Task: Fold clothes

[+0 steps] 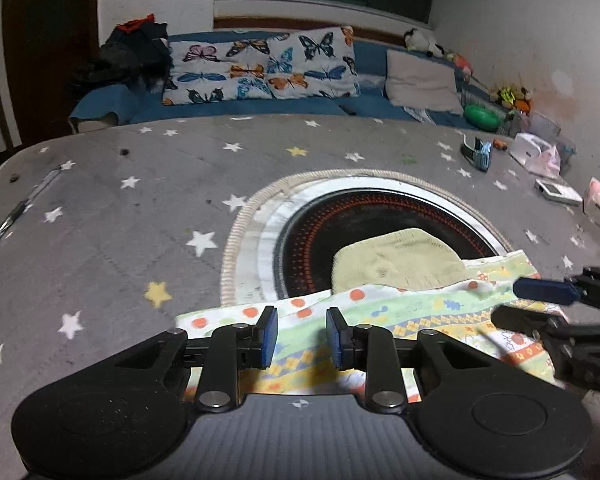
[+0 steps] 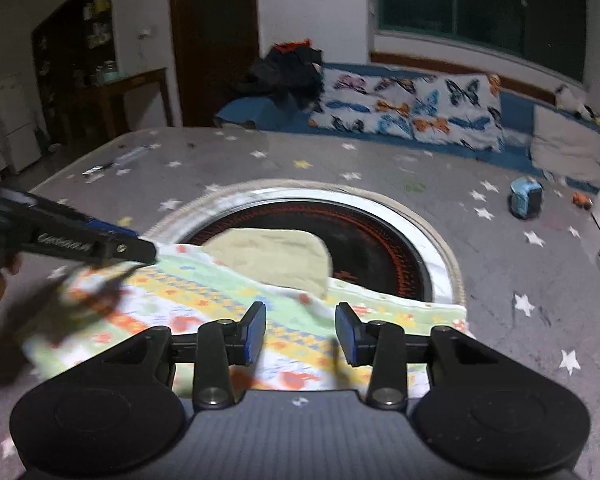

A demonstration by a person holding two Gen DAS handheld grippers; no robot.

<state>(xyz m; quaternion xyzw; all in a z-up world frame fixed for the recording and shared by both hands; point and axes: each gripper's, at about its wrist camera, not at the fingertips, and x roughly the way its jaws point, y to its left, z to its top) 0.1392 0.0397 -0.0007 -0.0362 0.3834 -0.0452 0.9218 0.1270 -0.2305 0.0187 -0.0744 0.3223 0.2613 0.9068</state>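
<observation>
A grey star-print table (image 1: 140,184) is filling most of both views, with a round black heater (image 1: 380,216) sitting in its middle, ringed in white. Behind it, across the top of the frames, a blue sofa (image 1: 228,106) is carrying 2 butterfly pillows (image 1: 260,66) and a grey cushion (image 1: 420,80).

A patterned cloth (image 1: 412,312) is lying flat along the lower centre of the frames, its far edge lapping over the heater's near rim. A beige cloth (image 1: 396,260) is resting on the heater, its near edge tucked under the patterned cloth.

The left gripper (image 1: 301,338) is hovering over the patterned cloth with its jaws standing wide and gripping nothing. The right gripper (image 2: 301,332) is doing likewise, jaws wide over the same cloth.

A pen (image 1: 28,200) is lying at the left edge of the left view.
</observation>
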